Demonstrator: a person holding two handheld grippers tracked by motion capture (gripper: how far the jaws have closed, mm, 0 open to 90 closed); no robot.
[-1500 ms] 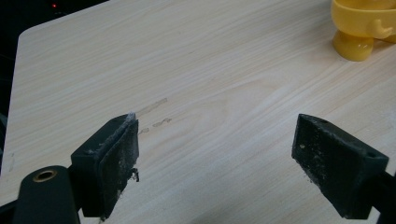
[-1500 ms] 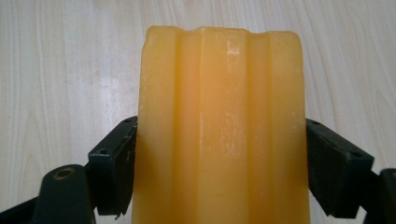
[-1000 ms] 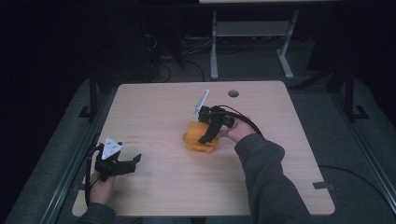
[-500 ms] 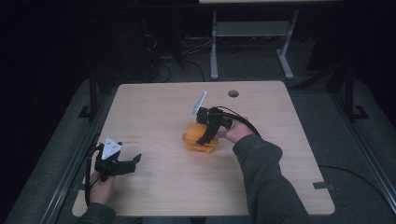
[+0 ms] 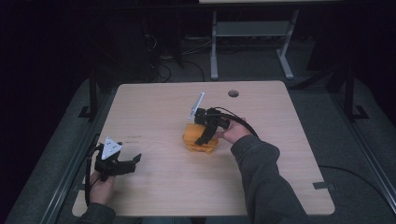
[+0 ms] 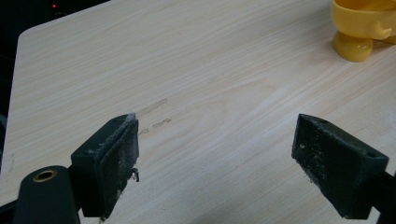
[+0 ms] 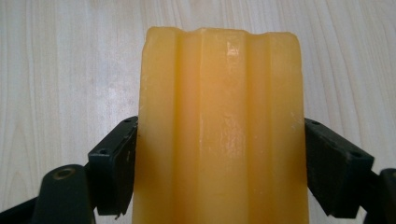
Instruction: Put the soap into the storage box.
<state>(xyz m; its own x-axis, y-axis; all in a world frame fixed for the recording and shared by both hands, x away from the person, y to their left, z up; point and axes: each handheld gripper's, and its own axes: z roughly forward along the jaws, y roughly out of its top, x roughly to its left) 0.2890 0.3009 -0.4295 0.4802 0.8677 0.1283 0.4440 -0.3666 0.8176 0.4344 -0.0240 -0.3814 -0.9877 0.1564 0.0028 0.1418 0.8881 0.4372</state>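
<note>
Yellow plastic toy (image 7: 219,130) sits clamped in our right gripper (image 7: 219,168) on the table (image 5: 154,112); lifting remains. Our left gripper (image 6: 229,154) waits released, well apart from the toy.

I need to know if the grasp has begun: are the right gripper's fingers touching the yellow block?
Touching. In the right gripper view, both fingers press against the sides of the yellow block, with no gap on either side.
</note>
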